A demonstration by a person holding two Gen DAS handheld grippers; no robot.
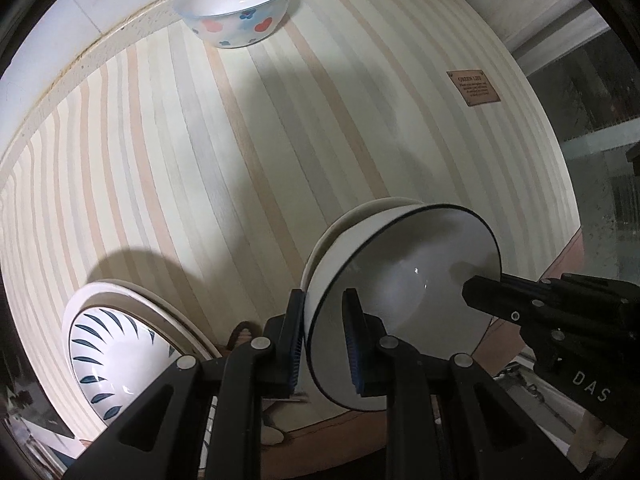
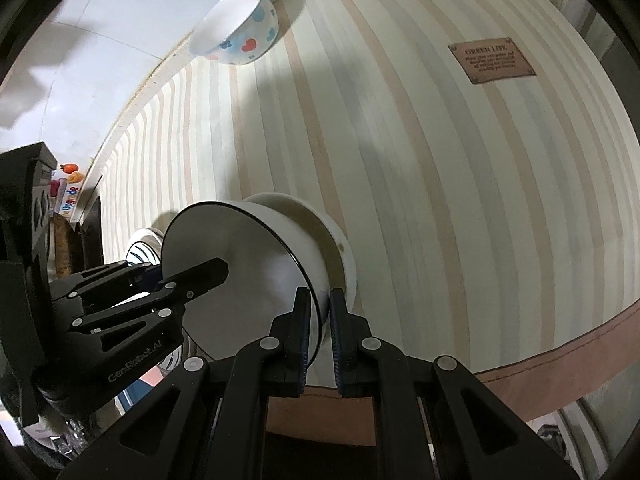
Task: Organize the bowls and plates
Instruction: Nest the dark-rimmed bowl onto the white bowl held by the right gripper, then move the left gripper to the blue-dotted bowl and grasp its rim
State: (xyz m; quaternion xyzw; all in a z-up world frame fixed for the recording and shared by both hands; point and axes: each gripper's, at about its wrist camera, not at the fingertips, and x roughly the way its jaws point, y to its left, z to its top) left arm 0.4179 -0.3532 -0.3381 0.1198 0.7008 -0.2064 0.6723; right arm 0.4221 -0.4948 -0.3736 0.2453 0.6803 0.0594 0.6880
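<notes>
Left wrist view, left gripper (image 1: 323,344) clamping the dark-rimmed white bowl's (image 1: 408,280) near rim, right gripper (image 2: 319,344) pinching its opposite rim, bowl sitting on a plate (image 2: 344,256) atop the striped tablecloth (image 1: 240,160), heart-patterned bowl (image 1: 236,8) sitting far back.

White bowl (image 1: 400,280) with dark rim line; white bowl (image 1: 236,12) with red and blue motifs; tablecloth (image 1: 240,152) striped cream, peach, grey.
</notes>
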